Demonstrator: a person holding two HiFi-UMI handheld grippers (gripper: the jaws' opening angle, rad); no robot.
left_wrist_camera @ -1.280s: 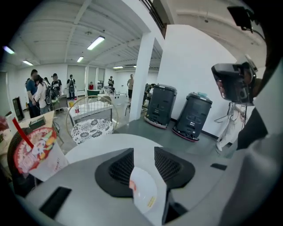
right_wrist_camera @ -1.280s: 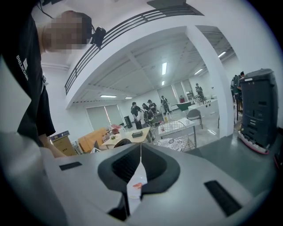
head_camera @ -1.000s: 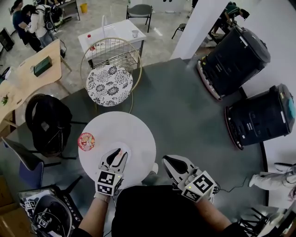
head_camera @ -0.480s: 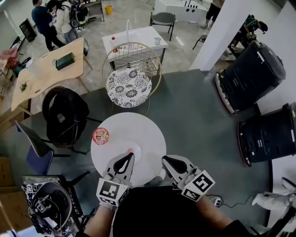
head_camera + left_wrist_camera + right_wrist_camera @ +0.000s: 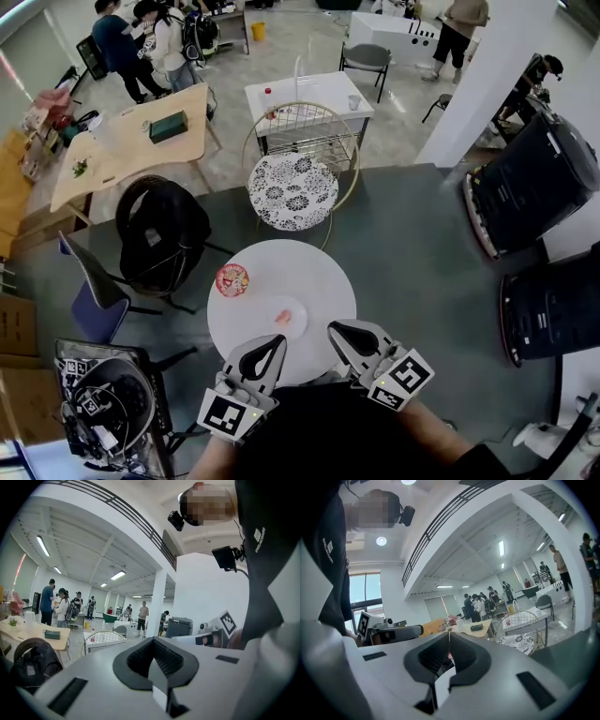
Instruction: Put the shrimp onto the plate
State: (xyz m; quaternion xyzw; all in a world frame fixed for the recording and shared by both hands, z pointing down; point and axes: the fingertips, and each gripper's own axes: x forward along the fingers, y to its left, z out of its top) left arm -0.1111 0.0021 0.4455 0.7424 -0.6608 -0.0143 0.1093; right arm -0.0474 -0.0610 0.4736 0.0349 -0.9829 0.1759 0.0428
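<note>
On the round white table (image 5: 319,281) lies a small pale plate (image 5: 296,325) with the pink shrimp (image 5: 282,316) on it. My left gripper (image 5: 277,341) hangs at the table's near edge, just short of the plate. Its jaws have just been closing and are now shut, with nothing between them. In the left gripper view its tips (image 5: 152,640) meet and point out across the room. My right gripper (image 5: 335,329) is beside it, to the right of the plate. It too is shut and empty (image 5: 449,635).
A red-lidded cup (image 5: 232,279) stands on the table's left part. A patterned wire chair (image 5: 294,192) is beyond the table, and a black backpack on a chair (image 5: 167,232) is to its left. Black bins (image 5: 534,178) stand right. Gear (image 5: 101,405) lies lower left.
The left gripper was open over the plate with the shrimp; now it is shut and pulled back toward me. The shrimp stays on the plate. The right gripper has shifted slightly.
</note>
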